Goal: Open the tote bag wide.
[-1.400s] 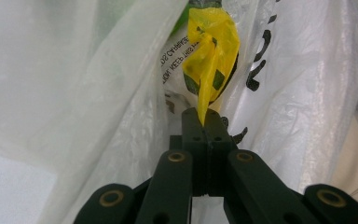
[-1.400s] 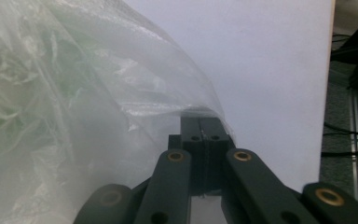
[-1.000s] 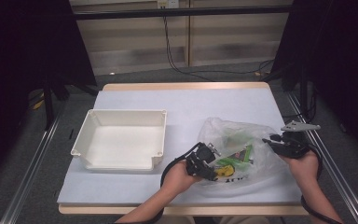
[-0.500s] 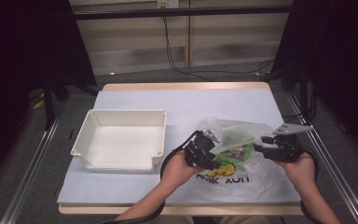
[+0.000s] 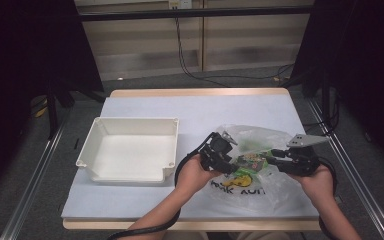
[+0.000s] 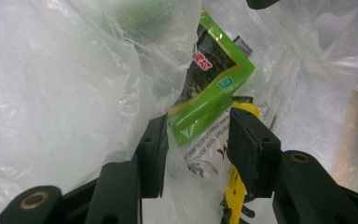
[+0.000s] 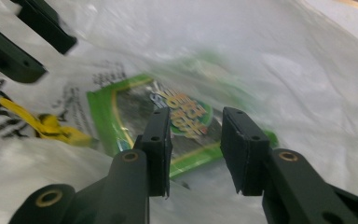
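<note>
Both hands risen slightly, left gripper (image 5: 228, 161) jaws apart after opening, plastic bag (image 5: 260, 187) film between them, right gripper (image 5: 270, 159) jaws parted after closing somewhat, green snack packet (image 5: 250, 161) lengthwise between grippers, pale blue table (image 5: 145, 200), dark room.

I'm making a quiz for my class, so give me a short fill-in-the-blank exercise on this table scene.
1. Both tools work at a thin, clear plastic ____ on the table's right half.
2. The snack packet inside it has a border coloured ____.
3. The white tray stands to the ____ of the left tool in the high view.
4. The tray holds ____.

Missing words: bag; green; left; nothing
</note>
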`<state>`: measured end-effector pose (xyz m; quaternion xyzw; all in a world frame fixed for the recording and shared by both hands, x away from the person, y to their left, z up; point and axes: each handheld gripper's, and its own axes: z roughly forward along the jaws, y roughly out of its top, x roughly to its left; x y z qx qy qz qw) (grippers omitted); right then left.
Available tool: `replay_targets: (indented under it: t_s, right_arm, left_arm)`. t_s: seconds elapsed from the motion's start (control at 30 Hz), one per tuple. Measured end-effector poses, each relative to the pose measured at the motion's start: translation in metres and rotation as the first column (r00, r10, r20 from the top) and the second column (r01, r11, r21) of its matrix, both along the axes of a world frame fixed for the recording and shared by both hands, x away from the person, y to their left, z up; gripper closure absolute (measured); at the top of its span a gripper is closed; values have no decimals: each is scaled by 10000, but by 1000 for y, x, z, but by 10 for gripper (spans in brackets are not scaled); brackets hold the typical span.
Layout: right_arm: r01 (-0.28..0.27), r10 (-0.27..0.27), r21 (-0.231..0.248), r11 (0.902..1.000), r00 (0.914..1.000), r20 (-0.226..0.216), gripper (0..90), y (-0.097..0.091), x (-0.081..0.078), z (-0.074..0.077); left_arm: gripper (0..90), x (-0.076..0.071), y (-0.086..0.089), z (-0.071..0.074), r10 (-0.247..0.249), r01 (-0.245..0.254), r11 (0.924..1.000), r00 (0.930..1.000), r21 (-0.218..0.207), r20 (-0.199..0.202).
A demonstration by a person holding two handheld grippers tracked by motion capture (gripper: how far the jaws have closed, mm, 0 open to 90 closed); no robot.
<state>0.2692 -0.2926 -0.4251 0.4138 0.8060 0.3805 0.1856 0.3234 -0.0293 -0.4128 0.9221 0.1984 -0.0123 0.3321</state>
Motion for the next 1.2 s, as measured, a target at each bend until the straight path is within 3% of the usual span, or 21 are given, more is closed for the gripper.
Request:
replay_targets:
  t_s: [0.13,0.33,0.53,0.6,0.67,0.77,0.83,0.97,1.2]
  right_arm:
    - [-383,383,76,9992,9993,-11,631,12,-2,-3]
    - [-956,925,-440,9944,9934,-680,688,16,-14,-22]
    - [-901,817,-697,9935,9900,-1150,710,11,-26,-37]
    - [-934,847,-688,9933,9892,-1200,712,11,-26,-40]
    - [-889,800,-654,9939,9886,-1273,714,10,-27,-41]
    - [-888,797,-677,9937,9887,-1269,711,10,-29,-44]
    - [-957,859,-725,9928,9881,-1275,711,10,-31,-43]
    - [-1023,900,-895,9907,9872,-1319,743,7,-34,-46]
    - [-1420,1236,-1232,9822,9816,-1458,875,-4,-43,-46]
  left_arm:
    - [565,-3,1,0,-24,24,10000,10000,42,92]
    - [481,-1,7,8,386,-382,9992,9989,-114,280]
    - [406,2,4,18,769,-760,9969,9961,-212,431]
    - [412,4,2,23,771,-758,9968,9956,-263,536]
    - [418,7,-2,25,626,-627,9980,9956,-4,695]
    - [418,15,-6,26,834,-845,9964,9938,113,731]
    - [423,18,-4,25,966,-966,9953,9933,-36,639]
    - [525,21,0,17,1105,-1160,9921,9884,487,1041]
    - [812,25,12,-3,1800,-1847,9807,9810,638,729]
